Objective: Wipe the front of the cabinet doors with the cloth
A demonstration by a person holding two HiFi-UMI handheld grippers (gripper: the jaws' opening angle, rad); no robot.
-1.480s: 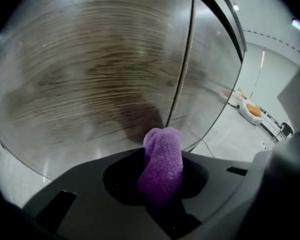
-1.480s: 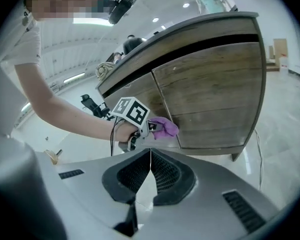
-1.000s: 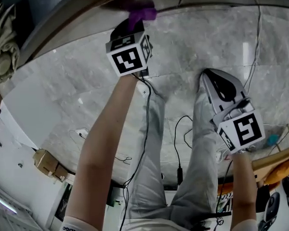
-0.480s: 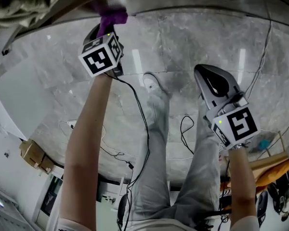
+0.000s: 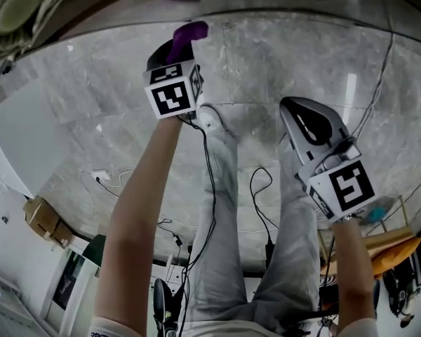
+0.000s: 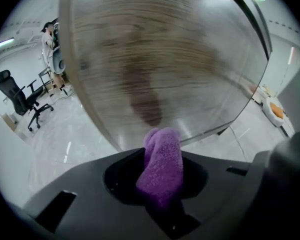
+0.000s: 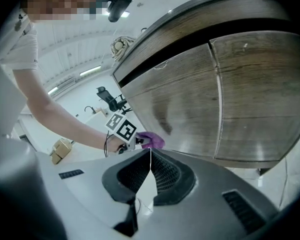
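Cloth (image 6: 161, 166), purple, sits clamped in the left gripper (image 5: 177, 48) at the lower edge of the wooden cabinet door (image 7: 185, 99); contact cannot be told. Right gripper (image 7: 150, 156), jaws together on nothing, hangs to the right, well apart from the door.

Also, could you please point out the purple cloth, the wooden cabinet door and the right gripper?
Purple fluffy cloth (image 6: 161, 164): left gripper view, middle of its bunched fold.
Brown wooden cabinet door (image 7: 185, 104): right gripper view, bare front panel.
Right gripper (image 7: 150, 153): right gripper view, where its shut fingers meet.
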